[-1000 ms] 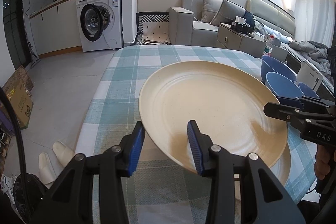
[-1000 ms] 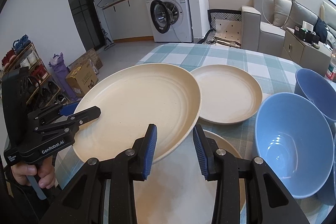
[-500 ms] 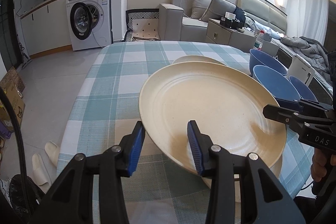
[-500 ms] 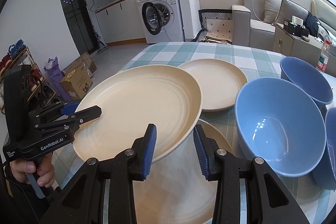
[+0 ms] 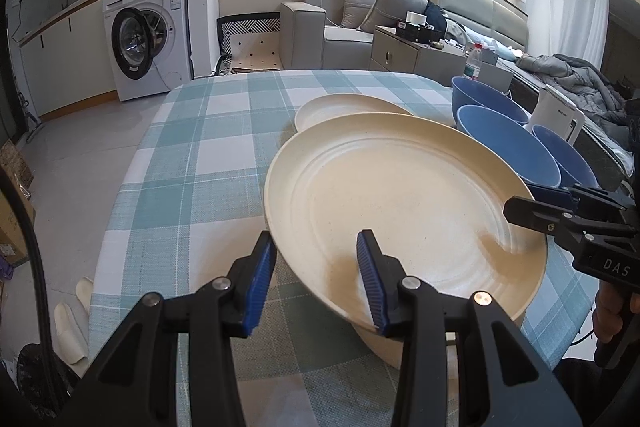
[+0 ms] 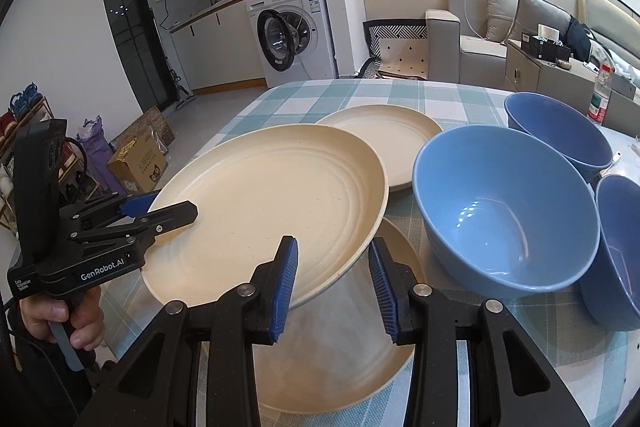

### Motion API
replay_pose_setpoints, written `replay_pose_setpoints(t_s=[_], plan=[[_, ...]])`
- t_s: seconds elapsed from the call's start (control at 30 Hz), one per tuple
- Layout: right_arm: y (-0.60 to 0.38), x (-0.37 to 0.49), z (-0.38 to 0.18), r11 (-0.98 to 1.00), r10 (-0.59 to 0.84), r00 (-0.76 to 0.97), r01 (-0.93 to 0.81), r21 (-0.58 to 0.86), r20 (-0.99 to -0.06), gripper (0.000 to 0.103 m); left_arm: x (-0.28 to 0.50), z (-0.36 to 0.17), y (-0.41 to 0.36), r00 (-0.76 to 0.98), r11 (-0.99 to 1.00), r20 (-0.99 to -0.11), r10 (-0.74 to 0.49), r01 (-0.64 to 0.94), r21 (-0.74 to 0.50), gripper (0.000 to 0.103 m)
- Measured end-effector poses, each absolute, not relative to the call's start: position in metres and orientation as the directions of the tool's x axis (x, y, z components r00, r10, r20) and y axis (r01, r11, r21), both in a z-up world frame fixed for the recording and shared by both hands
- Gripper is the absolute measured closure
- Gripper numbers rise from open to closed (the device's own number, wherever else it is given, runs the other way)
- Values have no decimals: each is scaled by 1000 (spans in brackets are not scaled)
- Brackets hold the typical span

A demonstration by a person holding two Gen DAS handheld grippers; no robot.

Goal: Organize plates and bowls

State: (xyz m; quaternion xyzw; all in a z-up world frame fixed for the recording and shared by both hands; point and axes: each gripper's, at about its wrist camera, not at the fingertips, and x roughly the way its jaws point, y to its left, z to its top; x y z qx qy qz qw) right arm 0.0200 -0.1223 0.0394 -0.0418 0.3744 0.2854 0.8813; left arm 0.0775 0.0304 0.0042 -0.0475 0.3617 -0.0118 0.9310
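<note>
A: Since the earlier frames, what has shifted?

B: Both grippers and the large round cream plate (image 5: 404, 203) they carry have travelled across the table; the second cream plate (image 5: 352, 105) beyond it and a third blue bowl have come into view.

A: Item one, orientation?

B: Large cream plate, face up, held clear of the cloth, tilted with its left edge lower. Round, so no long axis. It hangs over a third cream plate (image 6: 340, 359) lying flat beneath.

A: Grips?

B: Left gripper (image 5: 316, 279): blue-padded fingers narrowly parted, clamped on the plate's near rim, one pad above, one below. Right gripper (image 6: 334, 287): same, pinching the opposite rim. A hand (image 6: 60, 319) holds the left tool's handle.

A: Neighbours?

B: Three blue bowls to the right: big blue bowl (image 6: 504, 211) just beside the plate, far blue bowl (image 6: 560, 131) behind, near blue bowl (image 6: 618, 255) at the edge.

A: Surface and room?

B: Teal-and-white checked tablecloth (image 5: 192, 163). White washing machine (image 5: 148, 35), door open; grey sofa (image 5: 352, 23) with cushions; cardboard box (image 6: 138, 163) on the floor.
</note>
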Motion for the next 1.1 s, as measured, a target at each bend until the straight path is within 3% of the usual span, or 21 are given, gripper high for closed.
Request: replay_pose_setpoints(t_s=[1.1], plan=[[-152, -10, 10, 875, 392, 575, -474, 98, -718, 63, 70, -10, -4, 699, 996, -710, -86, 76, -46, 63]])
